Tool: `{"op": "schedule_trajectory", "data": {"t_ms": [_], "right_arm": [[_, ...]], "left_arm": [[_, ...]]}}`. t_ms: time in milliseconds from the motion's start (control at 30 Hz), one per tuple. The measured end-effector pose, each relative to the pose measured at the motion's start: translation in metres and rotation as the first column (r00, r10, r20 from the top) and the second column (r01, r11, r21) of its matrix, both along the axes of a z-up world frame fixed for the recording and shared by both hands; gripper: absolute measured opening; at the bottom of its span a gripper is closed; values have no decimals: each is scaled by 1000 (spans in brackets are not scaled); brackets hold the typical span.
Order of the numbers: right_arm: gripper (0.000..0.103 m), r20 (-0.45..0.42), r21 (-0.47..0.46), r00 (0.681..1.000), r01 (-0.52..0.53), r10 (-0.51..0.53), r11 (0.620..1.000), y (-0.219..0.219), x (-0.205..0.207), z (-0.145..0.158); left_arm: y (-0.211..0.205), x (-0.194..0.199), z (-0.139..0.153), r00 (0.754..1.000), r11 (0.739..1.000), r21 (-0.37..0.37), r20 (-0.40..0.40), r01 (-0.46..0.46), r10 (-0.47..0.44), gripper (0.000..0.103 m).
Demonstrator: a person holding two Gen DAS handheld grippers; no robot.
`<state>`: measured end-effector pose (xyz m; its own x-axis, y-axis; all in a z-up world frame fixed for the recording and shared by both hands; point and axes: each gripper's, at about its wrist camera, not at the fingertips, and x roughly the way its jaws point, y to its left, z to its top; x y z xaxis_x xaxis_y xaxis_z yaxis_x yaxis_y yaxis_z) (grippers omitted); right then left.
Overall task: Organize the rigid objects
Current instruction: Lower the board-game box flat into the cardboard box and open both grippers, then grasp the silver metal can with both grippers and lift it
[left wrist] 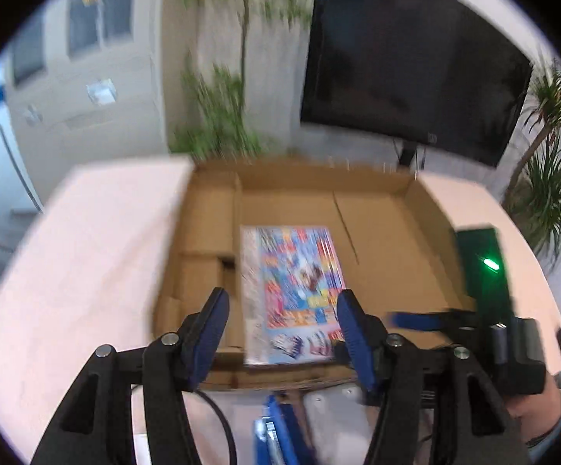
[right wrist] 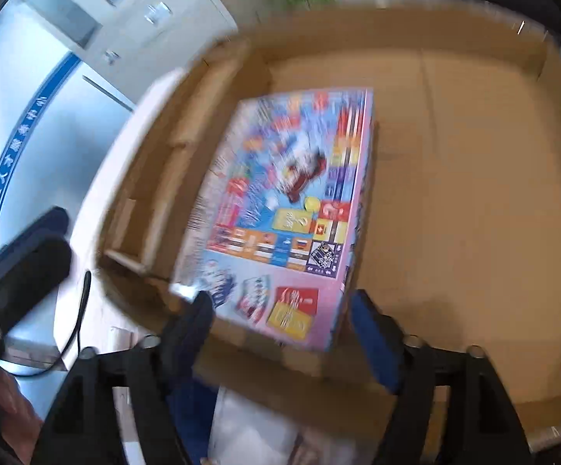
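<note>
A colourful flat game box [left wrist: 294, 290] lies inside a large open cardboard box [left wrist: 388, 240] on a pale table [left wrist: 86, 255]. It also shows in the right wrist view [right wrist: 284, 209], lying left of the carton's middle [right wrist: 474, 201]. My left gripper [left wrist: 282, 310] is open and empty above the near edge of the carton, its blue fingers either side of the game box. My right gripper [right wrist: 280, 310] is open and empty over the game box's near end. The right gripper's body [left wrist: 485, 310] shows at the right of the left wrist view. Both views are blurred.
A black screen [left wrist: 408, 58] hangs on the far wall, with plants [left wrist: 222, 108] beside it. Blue and white objects [left wrist: 276, 434] lie on the table below the carton's near wall. A black cable [right wrist: 79, 321] runs at the left.
</note>
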<state>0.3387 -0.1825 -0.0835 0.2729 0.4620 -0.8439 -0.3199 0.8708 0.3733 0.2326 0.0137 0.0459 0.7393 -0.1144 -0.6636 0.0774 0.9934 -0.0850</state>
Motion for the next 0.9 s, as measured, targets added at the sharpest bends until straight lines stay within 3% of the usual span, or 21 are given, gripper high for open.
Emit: {"op": "schedule_trajectory", "data": {"t_ms": [33, 67, 133, 233, 267, 300, 333, 367, 433, 467, 500, 533, 600, 667, 800, 900], "right_arm": [[103, 60, -18, 998, 23, -22, 1000, -6, -12, 14], [103, 110, -28, 993, 41, -37, 999, -13, -23, 27], [103, 181, -35, 982, 63, -56, 997, -31, -51, 49], [99, 222, 9, 970, 102, -101, 995, -64, -97, 69], [91, 234, 30, 966, 109, -113, 994, -80, -110, 75], [60, 246, 29, 961, 120, -124, 992, -93, -121, 80], [32, 247, 8, 960, 133, -131, 991, -99, -133, 83], [29, 244, -4, 957, 160, -154, 987, -110, -143, 84], [35, 251, 19, 952, 176, -175, 984, -135, -164, 92], [48, 250, 31, 952, 175, -177, 984, -143, -172, 93], [90, 247, 33, 952, 177, -180, 984, -150, -180, 94], [101, 255, 37, 947, 193, -196, 980, -155, -186, 95], [102, 258, 66, 946, 185, -196, 980, -160, -196, 96], [99, 229, 58, 961, 148, -157, 987, -158, -196, 83], [79, 139, -91, 989, 66, -53, 994, -133, -192, 39], [67, 123, -191, 991, 71, -48, 979, -124, -193, 13]], "left_arm": [[4, -18, 14, 998, 1000, 21, 55, -20, 19, 77], [9, -34, 26, 994, 998, 33, 102, -48, 45, 85], [19, -57, 41, 983, 995, 47, 168, -89, 80, 88], [33, -86, 56, 977, 993, 54, 191, -101, 89, 85], [35, -90, 58, 979, 994, 55, 185, -95, 83, 77], [37, -99, 59, 984, 996, 55, 163, -76, 66, 32], [40, -103, 58, 989, 996, 55, 134, -67, 59, 5], [40, -105, 56, 990, 997, 48, 129, -68, 61, 5], [39, -122, 52, 988, 998, 11, 144, -56, 54, 6], [36, -128, 47, 987, 998, -5, 146, -63, 63, 11], [34, -130, 42, 988, 997, -6, 132, -76, 76, 54], [31, -132, 34, 988, 993, -10, 103, -114, 114, 100], [28, -143, 22, 981, 988, -70, 128, -137, 145, 102], [19, -146, 4, 991, 987, -123, 76, -101, 111, 102], [9, -140, -33, 997, 956, -290, -71, -33, 13, 102], [-1, -129, -62, 980, 922, -387, -180, 4, -80, 102]]}}
